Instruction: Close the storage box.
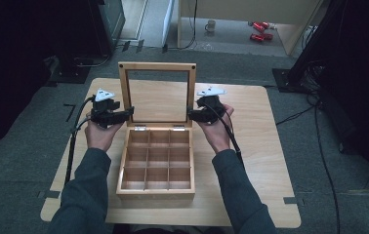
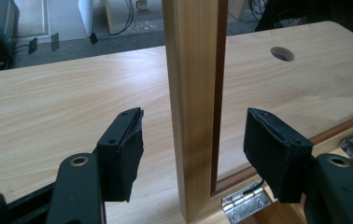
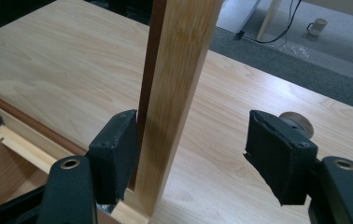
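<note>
The lid of the wooden box stands upright at the box's far edge, its side rails running vertically. The left gripper straddles the left rail and the right gripper the right one, each hand equally near. Both grippers stand apart; the right one's inner pad seems to touch the rail, though the angle leaves that uncertain. The box sits mid-worktop, pale wood, with nine empty compartments; the lid is a glazed frame on metal hinges.
</note>
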The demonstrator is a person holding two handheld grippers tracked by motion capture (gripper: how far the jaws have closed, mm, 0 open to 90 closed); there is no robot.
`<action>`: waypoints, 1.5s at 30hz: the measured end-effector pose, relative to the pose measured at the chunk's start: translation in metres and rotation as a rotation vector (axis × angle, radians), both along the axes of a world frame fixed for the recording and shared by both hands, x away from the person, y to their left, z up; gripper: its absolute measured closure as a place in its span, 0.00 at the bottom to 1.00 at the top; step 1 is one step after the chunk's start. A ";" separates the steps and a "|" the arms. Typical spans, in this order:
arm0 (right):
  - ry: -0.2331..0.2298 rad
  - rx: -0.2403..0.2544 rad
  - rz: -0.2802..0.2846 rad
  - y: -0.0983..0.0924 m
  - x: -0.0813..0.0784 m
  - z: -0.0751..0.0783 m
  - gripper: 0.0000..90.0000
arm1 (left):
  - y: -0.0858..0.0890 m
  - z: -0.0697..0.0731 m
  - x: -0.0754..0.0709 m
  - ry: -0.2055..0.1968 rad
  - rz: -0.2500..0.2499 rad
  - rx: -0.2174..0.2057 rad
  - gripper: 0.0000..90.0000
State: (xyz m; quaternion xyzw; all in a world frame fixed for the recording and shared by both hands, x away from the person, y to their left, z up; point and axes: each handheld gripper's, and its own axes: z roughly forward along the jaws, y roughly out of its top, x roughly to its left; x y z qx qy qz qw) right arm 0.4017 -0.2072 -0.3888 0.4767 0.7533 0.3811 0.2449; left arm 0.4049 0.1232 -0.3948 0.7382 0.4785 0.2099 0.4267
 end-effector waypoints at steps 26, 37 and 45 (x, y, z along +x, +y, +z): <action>-0.010 0.041 0.069 0.022 0.018 0.009 0.47 | -0.017 0.014 0.017 0.002 -0.032 0.010 0.49; -0.040 0.061 0.080 0.018 0.006 0.012 0.51 | -0.013 0.015 0.003 -0.026 -0.031 -0.033 0.51; -0.079 0.072 0.096 0.016 -0.011 0.014 0.53 | -0.012 0.016 -0.013 -0.061 -0.044 -0.024 0.50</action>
